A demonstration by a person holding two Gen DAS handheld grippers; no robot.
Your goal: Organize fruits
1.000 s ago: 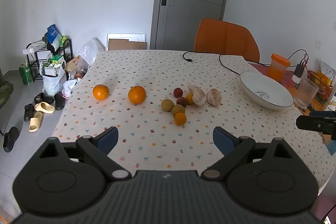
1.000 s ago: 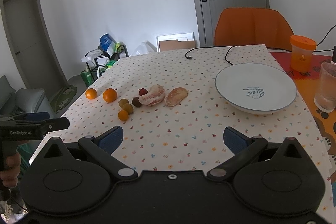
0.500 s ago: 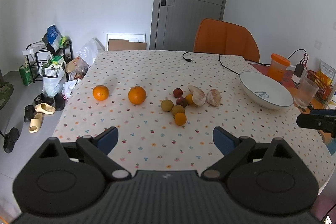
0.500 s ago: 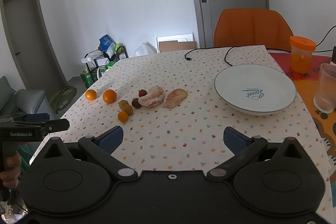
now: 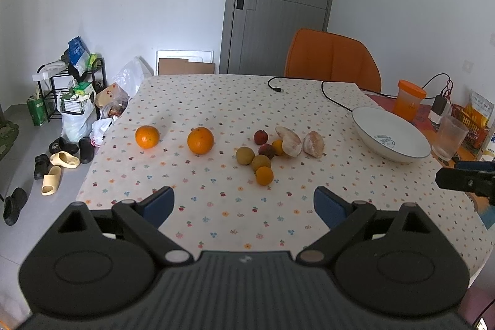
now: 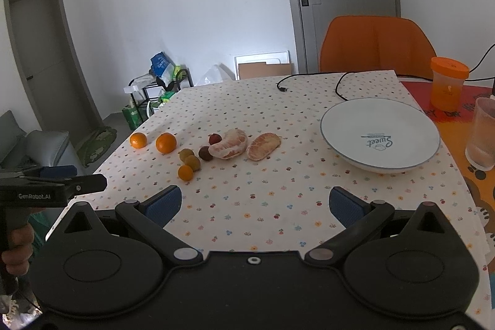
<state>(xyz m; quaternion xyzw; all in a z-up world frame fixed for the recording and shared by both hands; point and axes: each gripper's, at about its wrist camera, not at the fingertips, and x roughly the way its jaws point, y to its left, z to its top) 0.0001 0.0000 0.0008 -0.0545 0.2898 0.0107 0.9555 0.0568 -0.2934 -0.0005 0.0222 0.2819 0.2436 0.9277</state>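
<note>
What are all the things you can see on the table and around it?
oranges: 2, orange, left on table
small fruits: 6, red, greenish, orange, clustered mid-table
peeled pomelo pieces: 2, pinkish, right of cluster
plate: 1, white, empty, right
lidded jar: 1, orange, behind plate
cup: 1, clear, far right
cable: 1, black, far edge
chair: 1, orange, behind table
slippers: several, floor left
left gripper: open, empty
right gripper: open, empty

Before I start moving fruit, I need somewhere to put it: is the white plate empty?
Empty. The white plate shows only its printed logo; all the fruit lies on the tablecloth.
</note>
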